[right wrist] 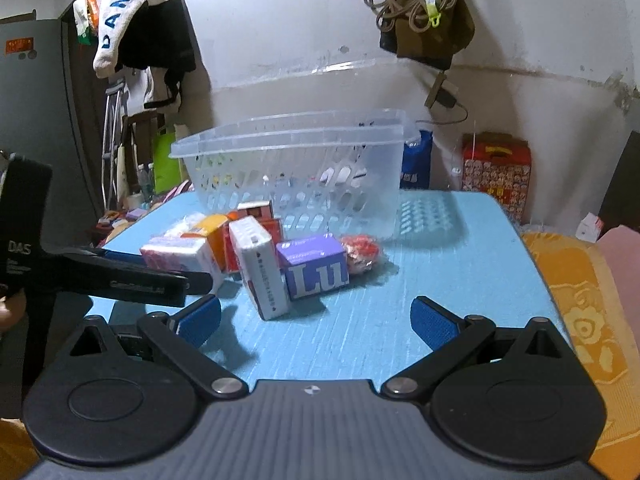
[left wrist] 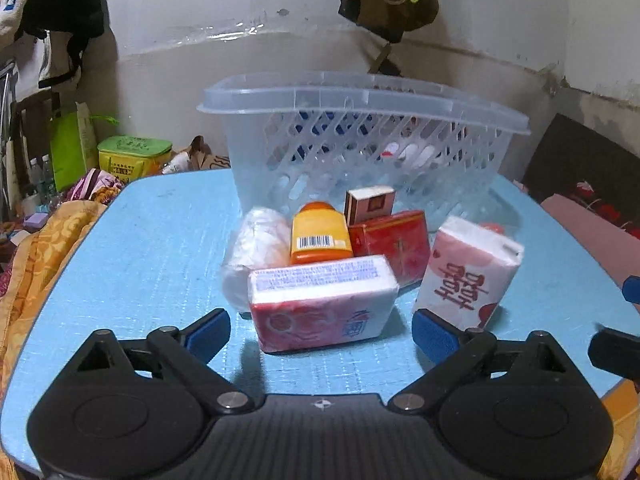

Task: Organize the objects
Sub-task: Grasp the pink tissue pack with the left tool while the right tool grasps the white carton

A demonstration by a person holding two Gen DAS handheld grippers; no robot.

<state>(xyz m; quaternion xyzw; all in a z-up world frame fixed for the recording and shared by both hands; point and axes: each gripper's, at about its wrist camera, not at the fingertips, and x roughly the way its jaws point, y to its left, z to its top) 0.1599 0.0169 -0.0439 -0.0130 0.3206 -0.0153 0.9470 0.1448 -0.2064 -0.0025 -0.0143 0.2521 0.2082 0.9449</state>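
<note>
A clear plastic basket [left wrist: 360, 136] stands at the back of the blue table [left wrist: 152, 240]; it also shows in the right wrist view [right wrist: 288, 168]. In front of it lie a pink tissue pack [left wrist: 320, 304], an orange bottle [left wrist: 320, 236], a red box [left wrist: 390, 244], a matchbox [left wrist: 370, 202], a white plastic roll [left wrist: 256, 244] and a white-pink tissue pack [left wrist: 468, 272]. The right wrist view adds a purple box [right wrist: 314, 266] and a red wrapped item [right wrist: 360, 252]. My left gripper [left wrist: 322, 328] is open, just before the pink tissue pack. My right gripper [right wrist: 316, 322] is open and empty.
A green-yellow box [left wrist: 128, 158] and a green bag [left wrist: 72, 148] sit behind the table's left. A red patterned box [right wrist: 496, 172] stands at the back right. Orange fabric [right wrist: 588, 312] lies right of the table. Clothes hang on the wall.
</note>
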